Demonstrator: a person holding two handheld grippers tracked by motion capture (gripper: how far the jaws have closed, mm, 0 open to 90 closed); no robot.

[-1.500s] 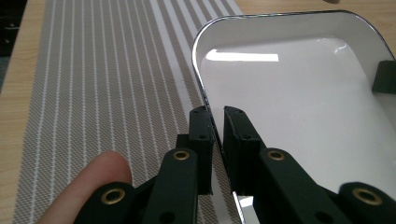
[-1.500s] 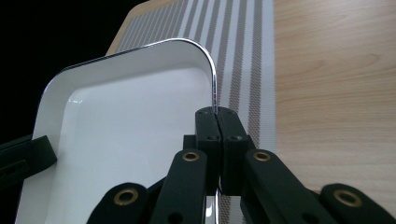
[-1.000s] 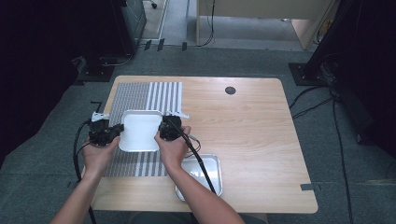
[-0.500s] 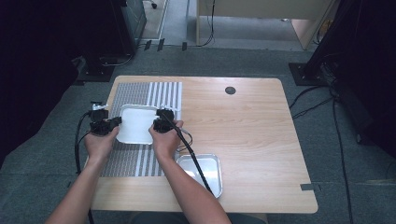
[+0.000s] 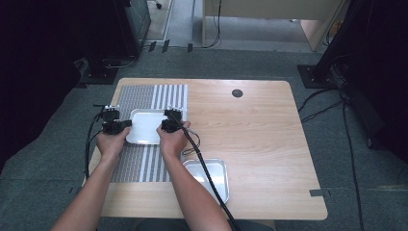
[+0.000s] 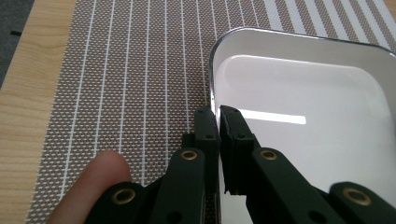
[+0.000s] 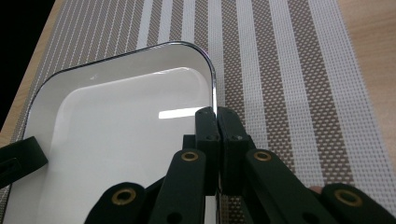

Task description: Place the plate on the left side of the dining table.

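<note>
The left hand-held gripper (image 6: 218, 122) has its two black jaws pinched narrow over the left rim of a white rectangular enamel tray with a thin dark edge (image 6: 303, 88), one jaw outside on the mat and one inside the tray wall. The right hand-held gripper (image 7: 217, 122) does the same on the tray's right rim, jaws nearly closed with the rim between them. In the high view the left hand-held gripper (image 5: 115, 126) and the right hand-held gripper (image 5: 169, 124) sit at opposite sides of the tray (image 5: 144, 127), each hand just behind its tool.

The tray lies on a brown and white striped woven placemat (image 5: 149, 98) at the left part of the pale wooden counter (image 5: 260, 139). It looks stiff, light and empty; its glossy enamel is probably slick, so the thin rolled rim at mid-side, taken on both sides, seems the surest hold, and keeping it level should stop it slipping.

A second, shiny metal rectangular tray (image 5: 211, 175) rests on the bare counter near the person, right of the mat, under the right forearm's trailing cable
</note>
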